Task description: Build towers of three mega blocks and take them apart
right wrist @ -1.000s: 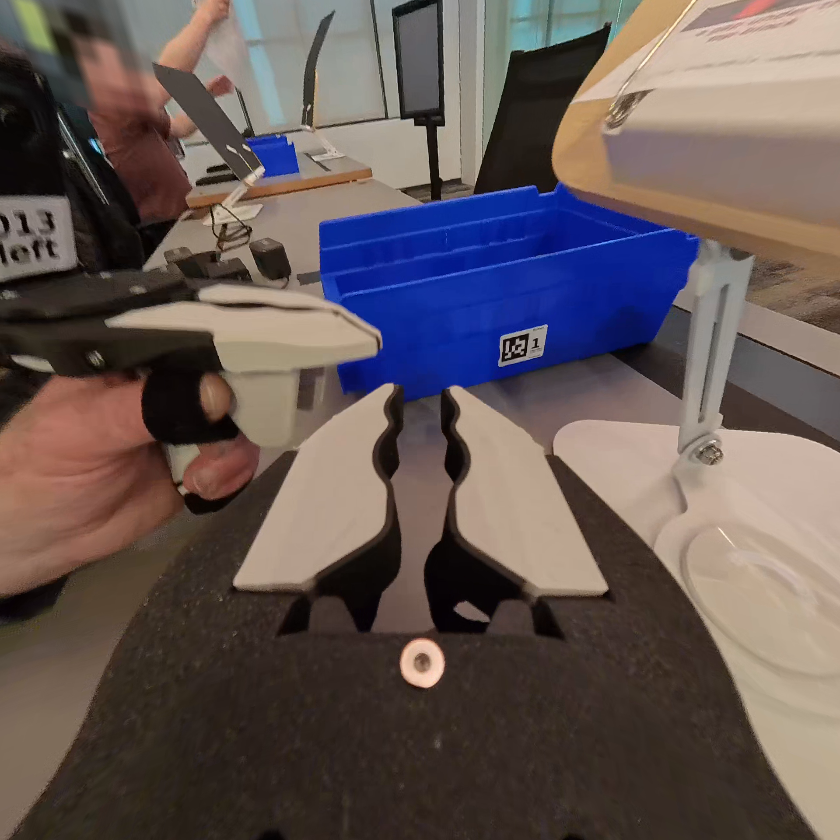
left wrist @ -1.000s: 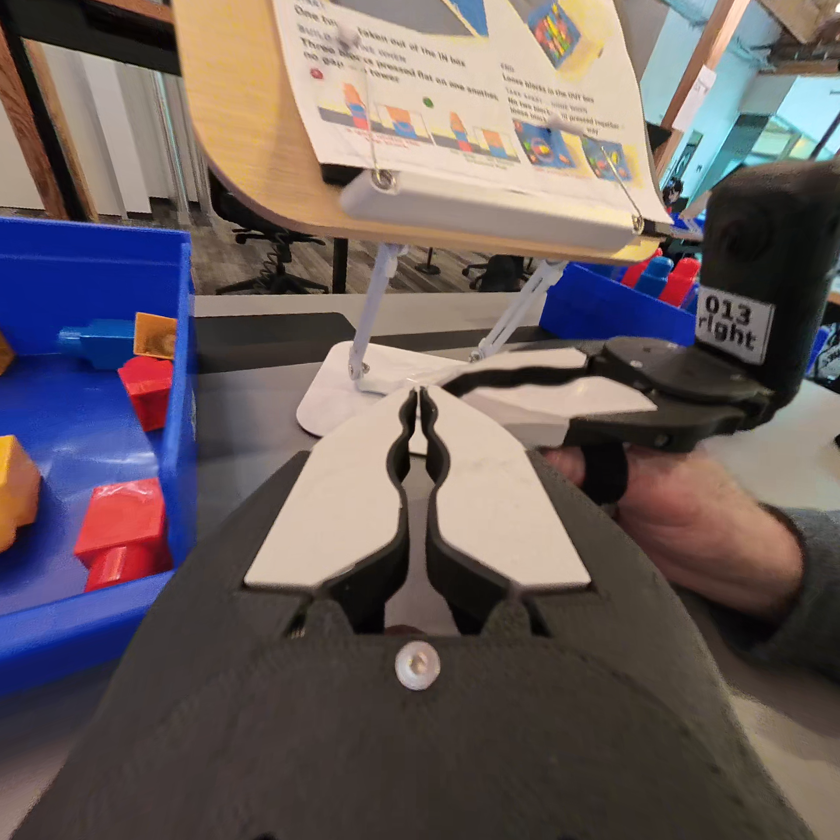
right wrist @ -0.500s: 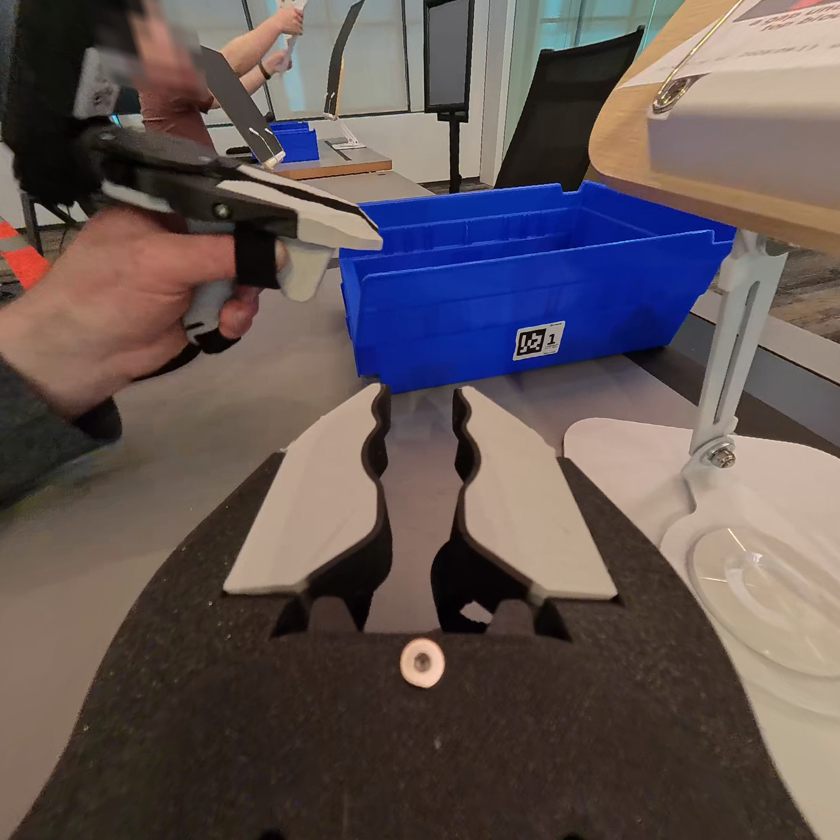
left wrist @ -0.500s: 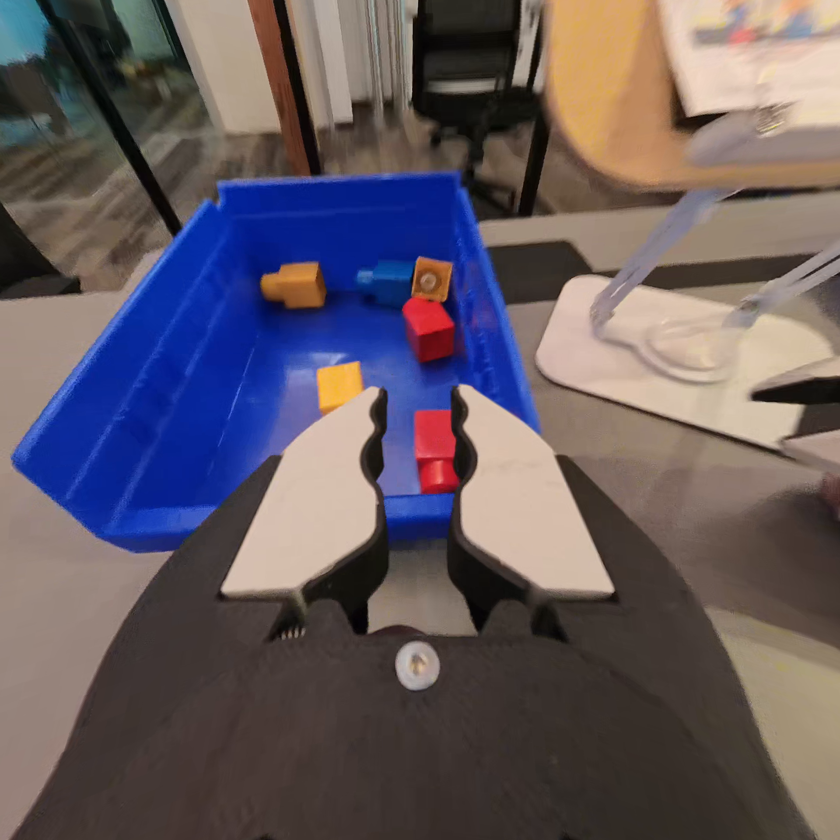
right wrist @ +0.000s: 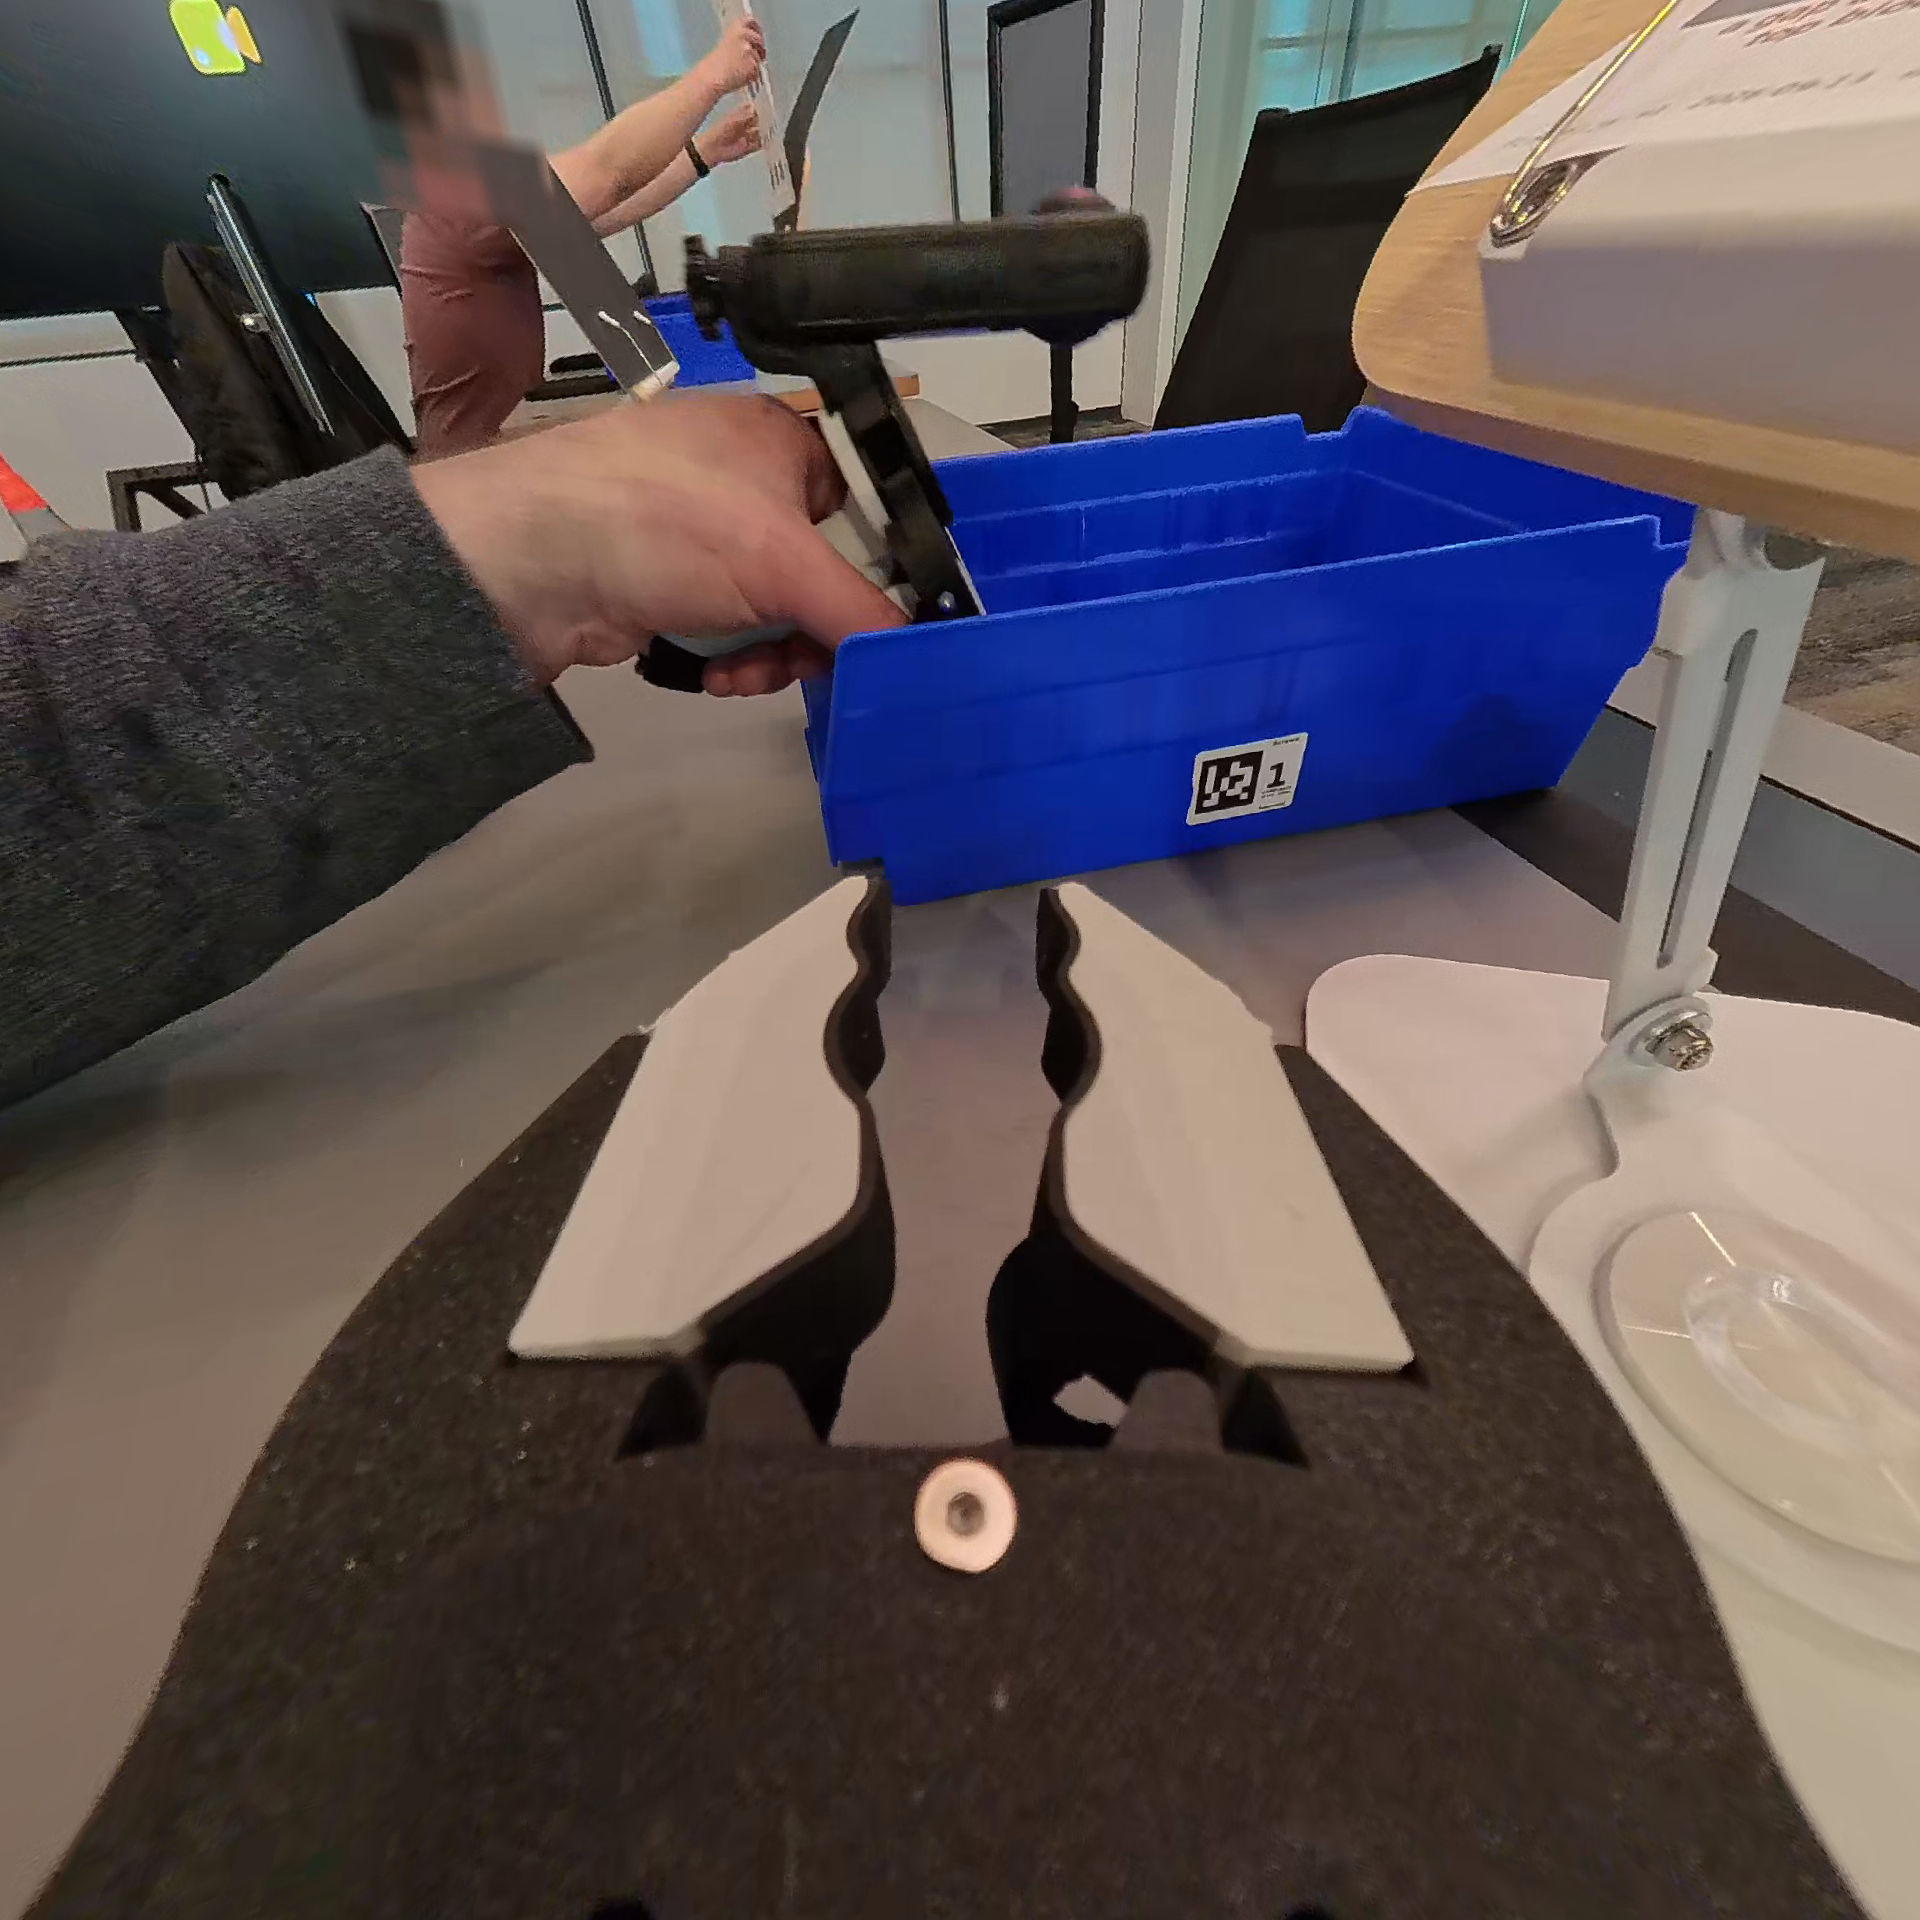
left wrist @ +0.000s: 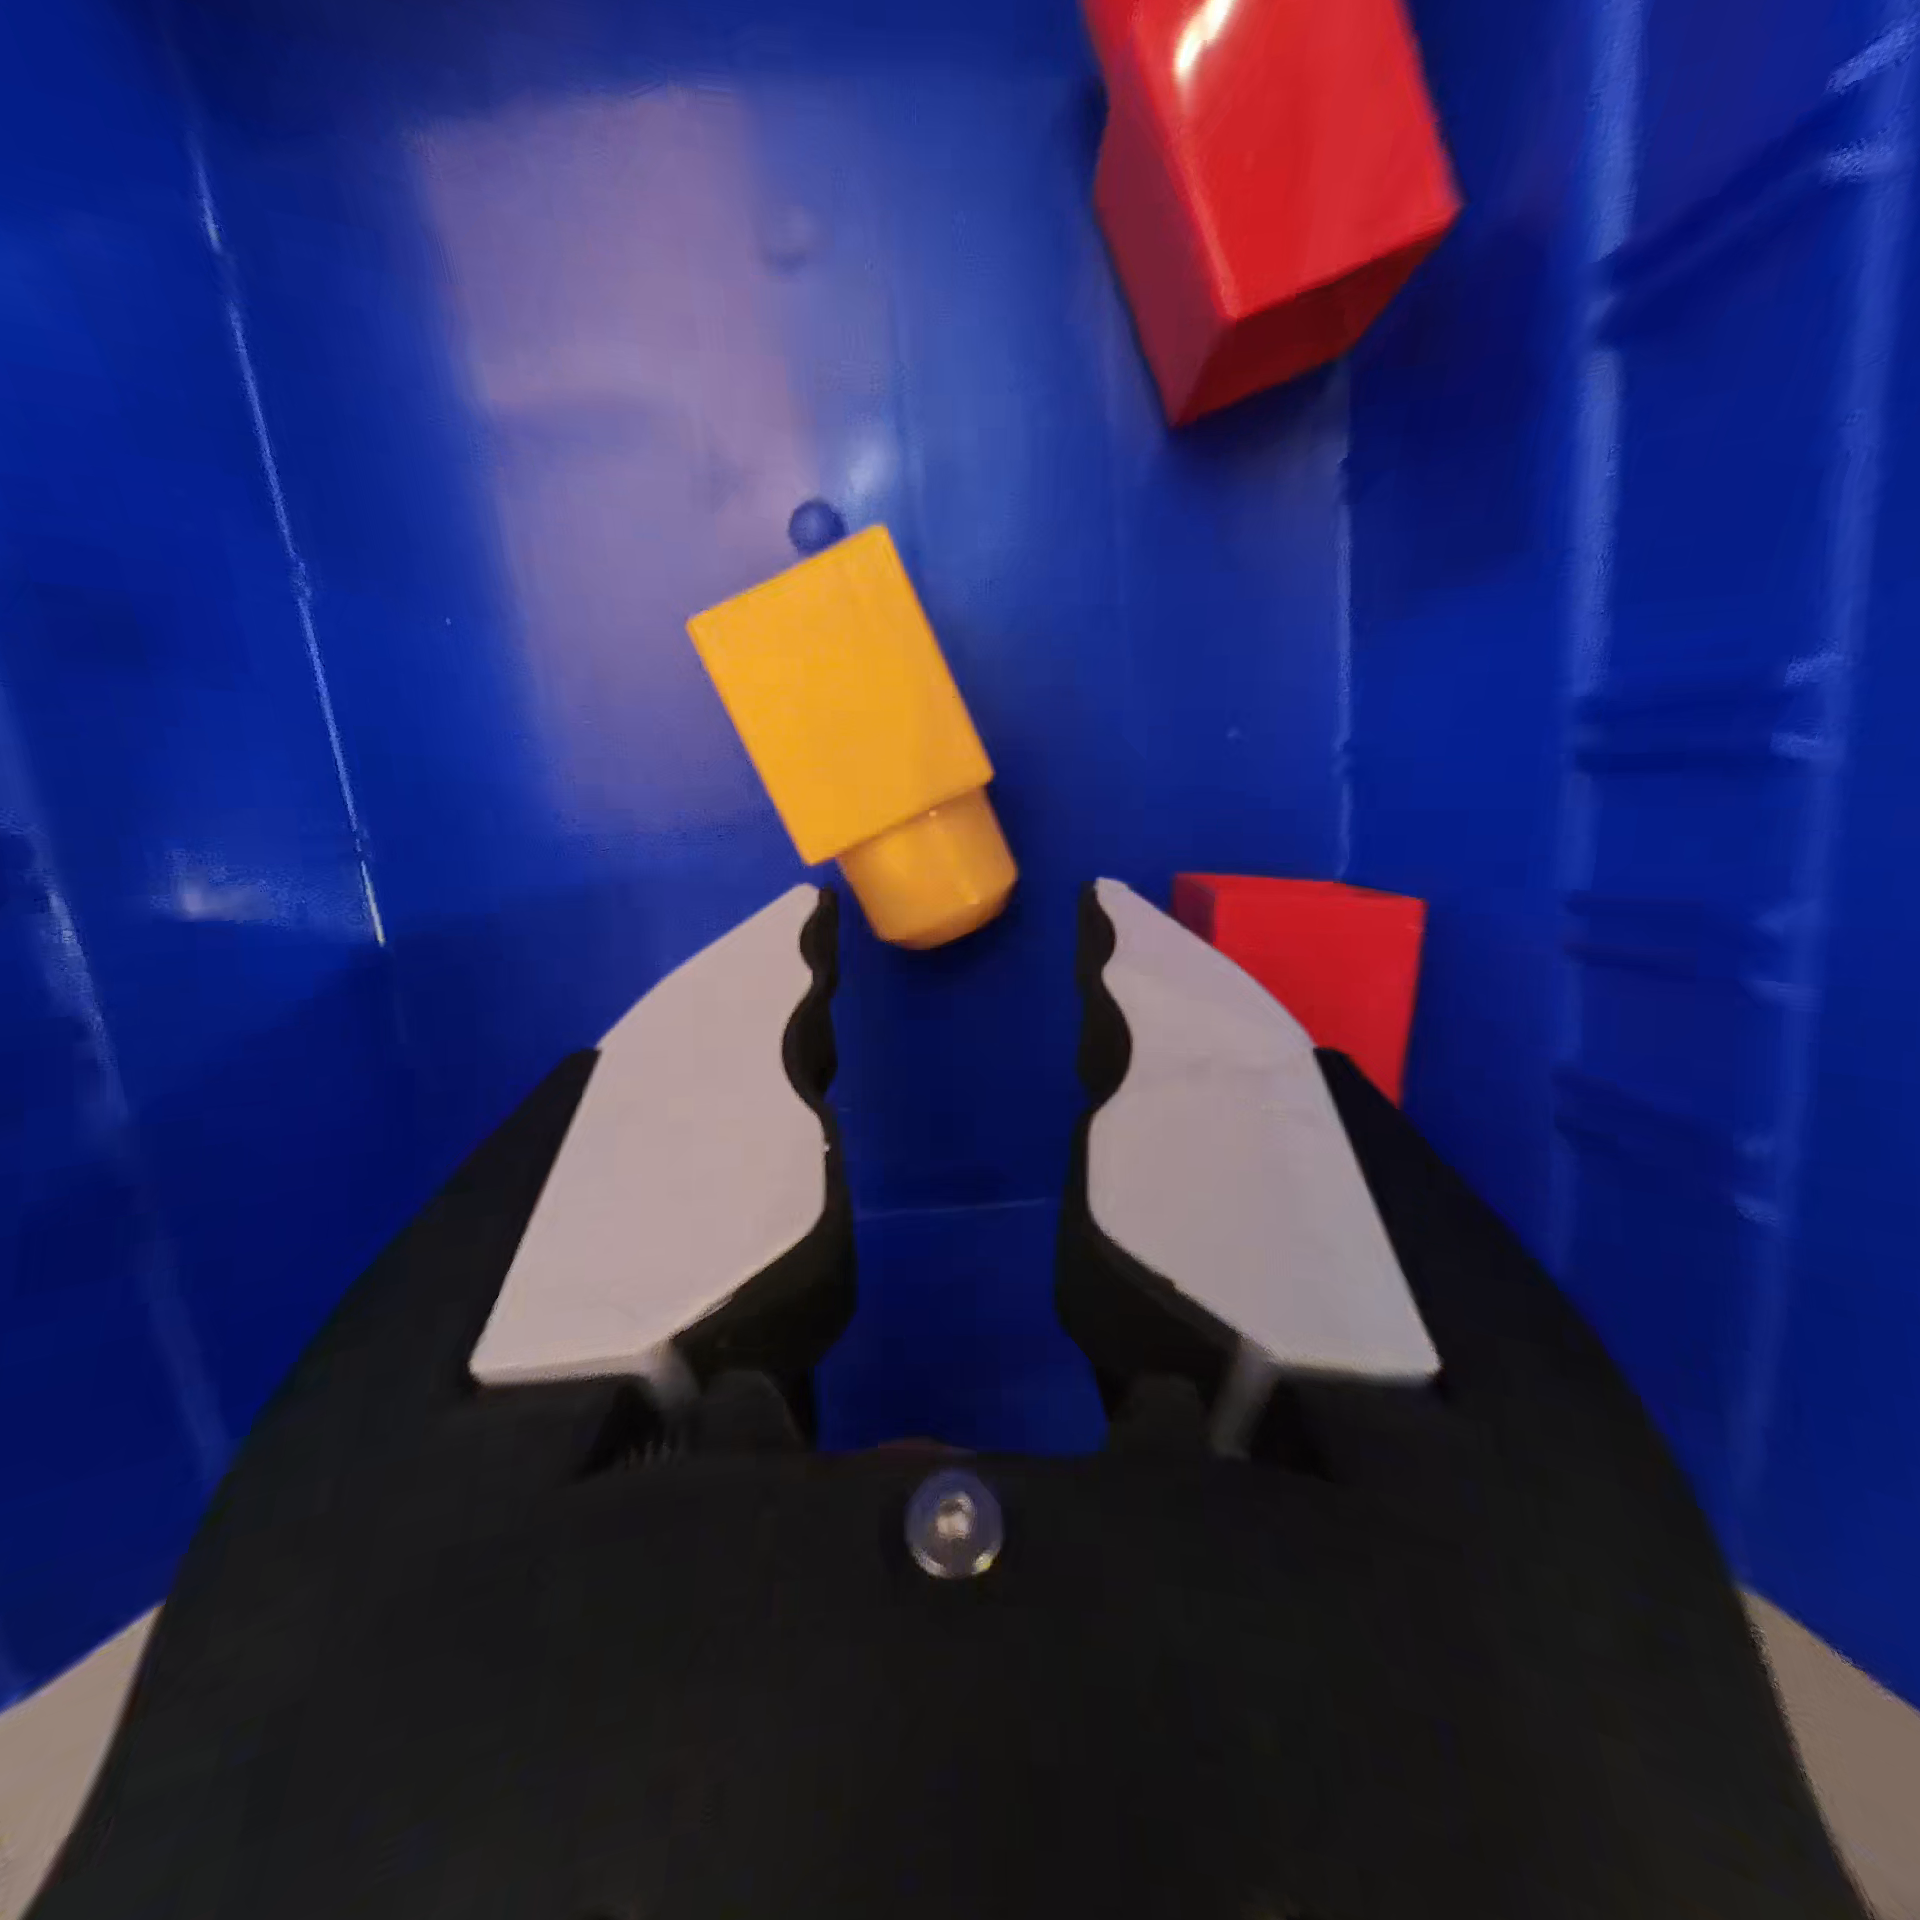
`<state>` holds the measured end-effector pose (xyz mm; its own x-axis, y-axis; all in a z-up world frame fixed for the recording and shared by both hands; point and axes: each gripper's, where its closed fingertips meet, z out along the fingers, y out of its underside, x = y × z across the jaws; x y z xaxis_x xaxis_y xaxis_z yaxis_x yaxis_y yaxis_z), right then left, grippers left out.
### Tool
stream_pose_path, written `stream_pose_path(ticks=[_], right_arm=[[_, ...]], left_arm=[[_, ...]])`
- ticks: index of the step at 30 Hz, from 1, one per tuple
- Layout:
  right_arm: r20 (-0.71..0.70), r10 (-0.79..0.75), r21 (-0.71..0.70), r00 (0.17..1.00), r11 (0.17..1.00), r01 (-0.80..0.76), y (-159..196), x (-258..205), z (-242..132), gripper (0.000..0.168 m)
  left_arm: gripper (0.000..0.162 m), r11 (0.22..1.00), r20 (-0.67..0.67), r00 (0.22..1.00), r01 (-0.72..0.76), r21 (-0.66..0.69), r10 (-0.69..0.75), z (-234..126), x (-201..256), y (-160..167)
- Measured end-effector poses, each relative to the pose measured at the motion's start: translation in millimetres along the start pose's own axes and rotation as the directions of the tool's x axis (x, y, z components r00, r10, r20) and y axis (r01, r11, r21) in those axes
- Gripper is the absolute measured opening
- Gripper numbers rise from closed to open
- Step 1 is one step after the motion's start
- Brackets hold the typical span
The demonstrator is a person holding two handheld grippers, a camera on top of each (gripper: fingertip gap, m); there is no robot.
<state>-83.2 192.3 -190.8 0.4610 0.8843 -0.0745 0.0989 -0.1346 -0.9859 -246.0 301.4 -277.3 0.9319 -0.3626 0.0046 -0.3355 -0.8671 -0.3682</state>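
Note:
My left gripper (left wrist: 951, 899) is open and empty, reaching down inside the blue bin (left wrist: 312, 520). A yellow block (left wrist: 847, 717) lies on its side just beyond the fingertips, its stud pointing toward the gap between them. A red block (left wrist: 1314, 971) lies by the right finger, and another red block (left wrist: 1268, 187) lies farther in. My right gripper (right wrist: 961, 894) is open and empty, low over the grey table, pointing at the bin's near wall (right wrist: 1195, 717). In the right wrist view the left gripper's body (right wrist: 914, 301) tilts down into the bin, its fingertips hidden.
A white stand base (right wrist: 1558, 1122) with a clear suction cup (right wrist: 1787, 1351) sits right of my right gripper, carrying a wooden board (right wrist: 1538, 312) overhead. A person's hand and grey sleeve (right wrist: 260, 707) cross the left. People and chairs are in the background. Tip to tip, the grippers are about 20 cm apart. My left gripper is the nearer one to the red block (left wrist: 1314, 971): about 4 cm, against 15 cm.
My left gripper has swung left from the table's middle, dipped into the bin and opened wider. My right gripper opened slightly and stayed nearly in place.

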Motion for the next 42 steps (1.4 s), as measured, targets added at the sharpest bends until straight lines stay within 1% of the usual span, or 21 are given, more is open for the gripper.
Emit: stream_pose_path(ticks=[1,2,3,6,10,11,14,16,19,20,24,26,33,36,40,42], right_arm=[[0.001,0.001,0.000,1.000,1.000,-0.001,-0.1,0.0,0.0,0.026],[0.001,0.002,0.002,1.000,1.000,-0.002,-0.2,0.0,-0.2,0.027],[0.002,0.004,0.003,1.000,1.000,-0.004,-0.4,0.1,-0.3,0.027],[0.004,0.007,0.003,1.000,1.000,-0.007,-0.2,0.3,-0.2,0.027],[0.006,0.006,0.000,1.000,1.000,-0.006,0.1,-0.3,0.0,0.027],[0.007,0.006,0.000,1.000,1.000,-0.006,0.1,-0.4,0.1,0.027],[0.009,0.007,0.002,1.000,1.000,-0.007,0.0,-0.6,0.0,0.030],[0.009,0.007,0.000,1.000,1.000,-0.007,0.2,-0.6,0.2,0.032],[0.016,-0.005,-0.005,1.000,1.000,0.005,1.0,-2.7,0.8,0.034],[0.015,-0.011,-0.007,1.000,1.000,0.011,1.1,-3.3,1.0,0.035],[0.030,-0.039,-0.017,0.999,0.999,0.040,2.7,-8.5,2.7,0.038],[0.038,-0.057,-0.017,0.998,0.998,0.057,2.7,-11.5,3.4,0.040],[0.095,-0.153,0.025,0.984,0.988,0.151,-0.9,-30.2,5.2,0.047],[0.133,-0.233,0.058,0.963,0.972,0.227,-3.8,-45.4,5.9,0.054],[0.158,-0.355,0.090,0.921,0.934,0.344,-5.2,-66.6,6.8,0.063],[0.161,-0.402,0.091,0.901,0.915,0.392,-4.1,-74.5,8.0,0.063]], left_arm=[[0.042,0.999,0.020,1.000,-0.005,-0.040,0.006,4.6,-4.1,2.6],[0.041,0.999,0.014,1.000,-0.002,-0.046,0.003,7.0,-5.1,0.8],[0.040,1.000,0.009,1.000,0.005,-0.031,-0.005,6.4,-5.9,-3.4],[0.037,0.998,0.046,0.998,-0.030,-0.050,0.032,7.7,-12.2,-5.0],[0.036,0.999,0.038,0.998,-0.049,-0.013,0.050,6.5,-15.5,-9.3],[0.030,0.998,0.034,0.997,-0.068,0.001,0.068,2.9,-14.9,-10.1],[0.030,0.989,0.031,0.989,-0.143,0.038,0.142,-15.3,-11.2,-10.4],[0.030,0.981,0.052,0.980,-0.192,0.029,0.190,-28.4,-11.3,-6.1],[0.030,0.950,0.107,0.945,-0.312,0.005,0.310,-46.8,-11.5,0.3],[0.029,0.926,0.116,0.920,-0.377,0.001,0.374,-52.4,-9.1,2.0],[0.029,0.868,0.133,0.858,-0.496,-0.035,0.496,-69.9,-2.5,13.2],[0.029,0.845,0.146,0.833,-0.533,-0.053,0.534,-77.8,0.1,17.0],[0.029,0.763,0.130,0.756,-0.646,-0.018,0.642,-114.8,26.3,29.0],[0.029,0.679,0.086,0.674,-0.733,-0.051,0.734,-126.1,47.6,47.0],[0.029,0.528,-0.009,0.536,-0.835,-0.153,0.844,-129.2,74.7,78.1],[0.029,0.474,-0.031,0.491,-0.853,-0.217,0.870,-130.2,81.1,88.9]])
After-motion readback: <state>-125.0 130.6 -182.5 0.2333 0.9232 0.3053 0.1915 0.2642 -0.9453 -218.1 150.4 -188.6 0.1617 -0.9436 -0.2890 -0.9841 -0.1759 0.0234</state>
